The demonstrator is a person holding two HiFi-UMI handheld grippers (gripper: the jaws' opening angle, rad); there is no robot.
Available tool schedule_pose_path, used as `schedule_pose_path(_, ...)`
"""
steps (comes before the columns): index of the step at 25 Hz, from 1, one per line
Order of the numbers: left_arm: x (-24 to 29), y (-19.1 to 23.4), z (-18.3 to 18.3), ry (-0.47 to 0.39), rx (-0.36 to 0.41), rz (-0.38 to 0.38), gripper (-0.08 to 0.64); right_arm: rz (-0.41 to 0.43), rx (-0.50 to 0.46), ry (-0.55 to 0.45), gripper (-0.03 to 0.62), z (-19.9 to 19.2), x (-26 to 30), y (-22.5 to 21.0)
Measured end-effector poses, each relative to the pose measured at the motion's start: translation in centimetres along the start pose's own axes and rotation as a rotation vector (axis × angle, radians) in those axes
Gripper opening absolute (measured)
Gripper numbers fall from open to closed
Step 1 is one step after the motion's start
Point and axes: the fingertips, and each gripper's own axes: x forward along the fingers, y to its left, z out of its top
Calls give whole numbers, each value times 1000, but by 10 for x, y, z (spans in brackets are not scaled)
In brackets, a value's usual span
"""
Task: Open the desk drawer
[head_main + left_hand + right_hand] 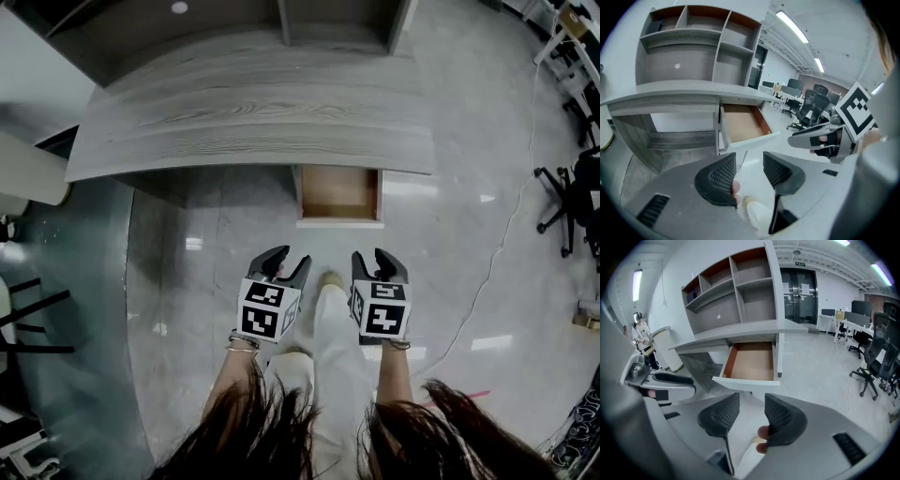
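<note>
Scanning head view: drawer (339, 192) stands pulled out beneath desk (253, 131) front edge. Your left gripper (281, 261) and right gripper (378, 258) hover well short of desk.
Left gripper view: jaws apart, nothing between.
Right gripper view: jaws apart, holding nothing.
Handling estimate: drawer light, rigid, free-sliding; take hold at white front lip.

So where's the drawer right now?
In the head view the drawer sticks out open from under the desk, right of middle, just ahead of the right claw.
</note>
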Motion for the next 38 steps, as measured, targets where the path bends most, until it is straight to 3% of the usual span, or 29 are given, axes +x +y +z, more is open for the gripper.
schedule_pose_path(20, -157, -46, 23, -134, 9, 14, 181, -20, 24, -177, 158, 34, -147, 80)
schedule_pose_path(24, -182, -54, 33, -162, 29, 11, 181, -19, 2, -228, 156, 51, -173, 95)
schedule_pose_path(29, -216, -70, 38, -169, 107, 28, 181, -3, -30, -272, 137, 58, -207, 114)
schedule_pose_path(38, -253, -83, 54, -227, 115, 56, 153, 20, -101, -300, 122, 61, -233, 129)
